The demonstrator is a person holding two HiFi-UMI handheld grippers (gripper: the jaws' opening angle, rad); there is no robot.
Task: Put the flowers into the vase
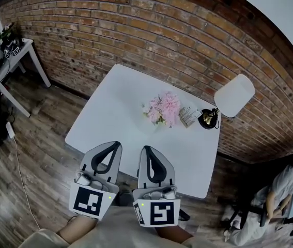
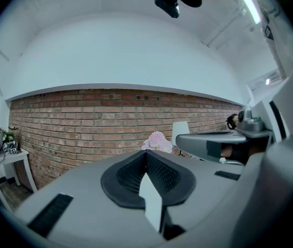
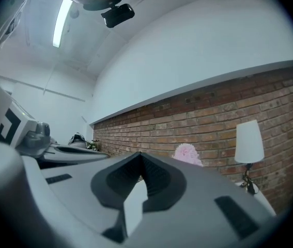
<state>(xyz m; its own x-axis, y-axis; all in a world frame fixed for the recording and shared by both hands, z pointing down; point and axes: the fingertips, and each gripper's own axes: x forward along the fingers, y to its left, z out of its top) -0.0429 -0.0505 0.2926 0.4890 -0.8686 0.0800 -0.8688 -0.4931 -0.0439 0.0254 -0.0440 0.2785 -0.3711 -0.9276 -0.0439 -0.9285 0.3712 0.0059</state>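
A bunch of pink flowers [image 1: 162,109] stands at the far middle of the white table [image 1: 110,118]; what holds the bunch is hidden under the blooms. My left gripper [image 1: 116,143] and right gripper [image 1: 147,149] hover side by side over the table's near edge, well short of the flowers, both pointing level toward them. Both are shut with nothing between the jaws. In the left gripper view the flowers [image 2: 157,141] show just past the closed tips [image 2: 146,153]. The right gripper view has the flowers [image 3: 187,153] to the right of its closed tips [image 3: 140,156].
A lamp with a white shade [image 1: 234,94] and a dark base [image 1: 208,119] stands at the table's far right corner, a small box [image 1: 189,116] beside it. A brick wall [image 1: 136,30] runs behind. A side table [image 1: 19,53] is far left; a seated person [image 1: 286,190] is lower right.
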